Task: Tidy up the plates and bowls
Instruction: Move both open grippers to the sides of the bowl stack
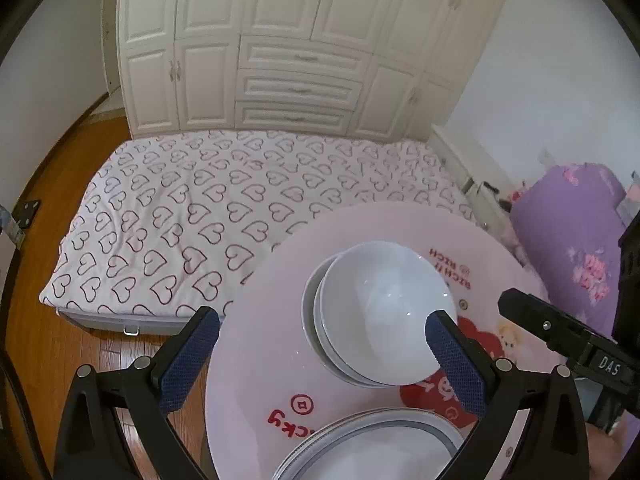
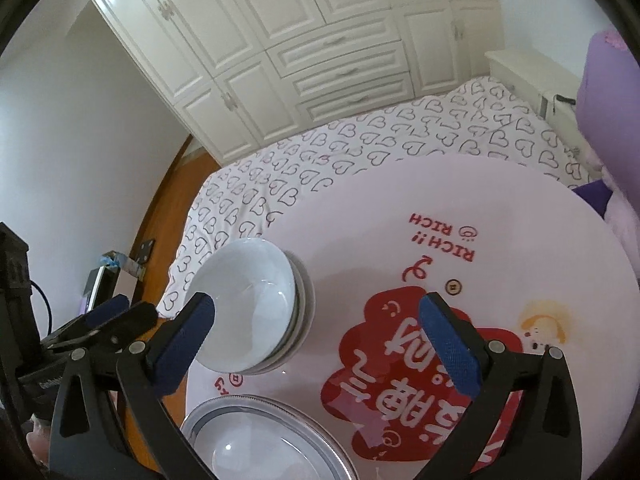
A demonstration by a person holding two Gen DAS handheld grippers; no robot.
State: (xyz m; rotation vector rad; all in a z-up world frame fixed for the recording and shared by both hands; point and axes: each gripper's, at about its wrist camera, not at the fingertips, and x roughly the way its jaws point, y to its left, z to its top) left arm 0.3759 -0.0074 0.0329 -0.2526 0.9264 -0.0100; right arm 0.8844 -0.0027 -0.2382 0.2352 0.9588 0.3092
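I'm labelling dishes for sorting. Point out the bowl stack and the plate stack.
bowl stack (image 1: 380, 308): left wrist view, inside of the top bowl.
plate stack (image 2: 256, 440): right wrist view, centre of the top plate.

Bedroom bg, nothing fancy

Bed (image 1: 224, 208) w/ white sheet covered in heart outlines, big white wardrobe (image 1: 280, 48) w/ drawers right behind it. Round pink table (image 2: 472, 200) w/ red cartoon print + "RICH!!" text, over a wood floor (image 1: 52, 352). Purple floral bedding (image 1: 576, 240) bunched at the side, near the white wall (image 1: 560, 72).
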